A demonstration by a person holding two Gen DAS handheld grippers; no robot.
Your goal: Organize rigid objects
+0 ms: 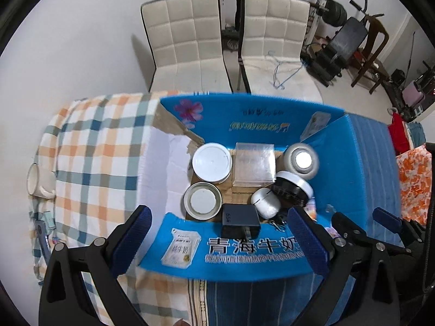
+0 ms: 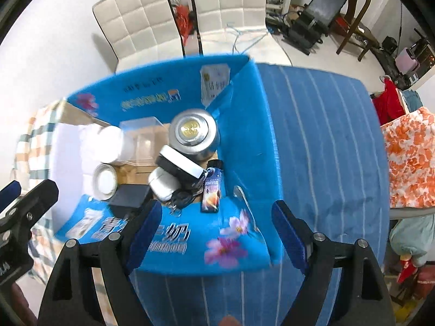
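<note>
One blue carton point(image 1: 350, 168) stands open on the table, which carries two cloths: one checked cloth point(image 1: 89, 146) on the left, one blue striped cloth point(image 2: 326, 135) on the right.

Contents of the carton, counted:
- one white round lid point(image 1: 212, 163), at the back left;
- one clear plastic box point(image 1: 254, 164), just beside that lid;
- one silver tin point(image 1: 301, 160), at the back right;
- one shallow metal dish point(image 1: 202, 201), in front of the white lid;
- one dark charger block point(image 1: 239, 218), against the near wall;
- one white earbud case point(image 1: 265, 205), just beside the charger;
- one black-and-white round case point(image 1: 292, 190), tilted, resting between the earbud case and the tin;
- one small printed packet point(image 2: 212, 193), at the right wall, seen in the right view only.

One white mug point(image 1: 40, 180) lies on its side at the far left edge of the checked cloth, well apart from the carton.

Two pale padded chairs point(image 1: 187, 40) stand behind the table.

Left tool point(image 1: 217, 233): jaws wide, holding nothing, over the carton's near wall. Right tool point(image 2: 216, 225): jaws wide, holding nothing, over the near right corner.
</note>
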